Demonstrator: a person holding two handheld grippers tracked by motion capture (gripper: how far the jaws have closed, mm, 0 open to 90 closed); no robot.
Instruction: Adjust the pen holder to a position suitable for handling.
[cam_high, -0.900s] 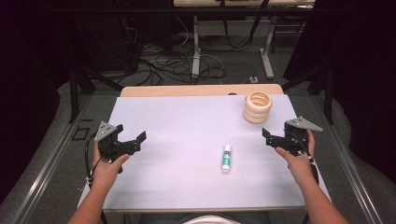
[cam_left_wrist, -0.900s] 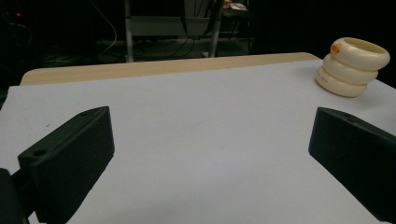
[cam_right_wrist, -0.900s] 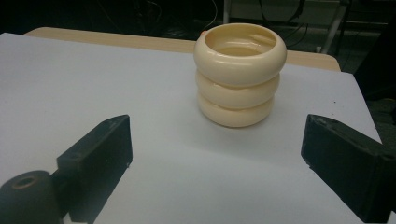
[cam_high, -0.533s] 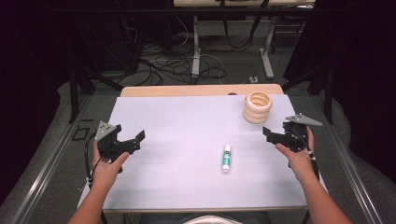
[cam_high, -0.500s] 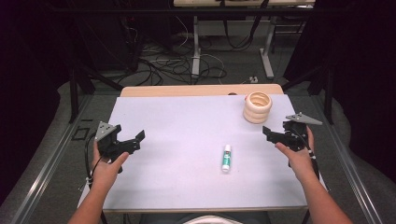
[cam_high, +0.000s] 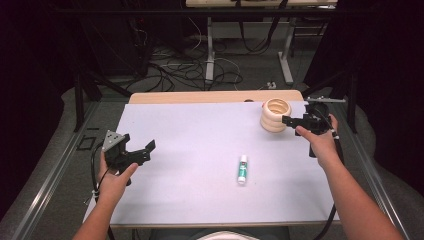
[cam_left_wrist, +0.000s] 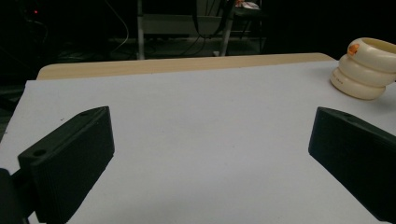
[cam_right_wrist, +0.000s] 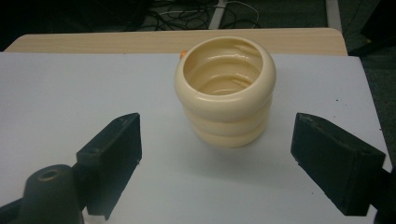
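Right gripper jaws wide, nothing between the pads, aimed at the cream ribbed cup and just beside its right flank, apart from it. Cup upright at the far right of the desk, mouth open upward, seen ahead between the jaws in the right gripper view. Small white-and-green tube lying nearer, toward the middle. Left gripper at the near left, jaws wide too, holding nothing, well apart from both.
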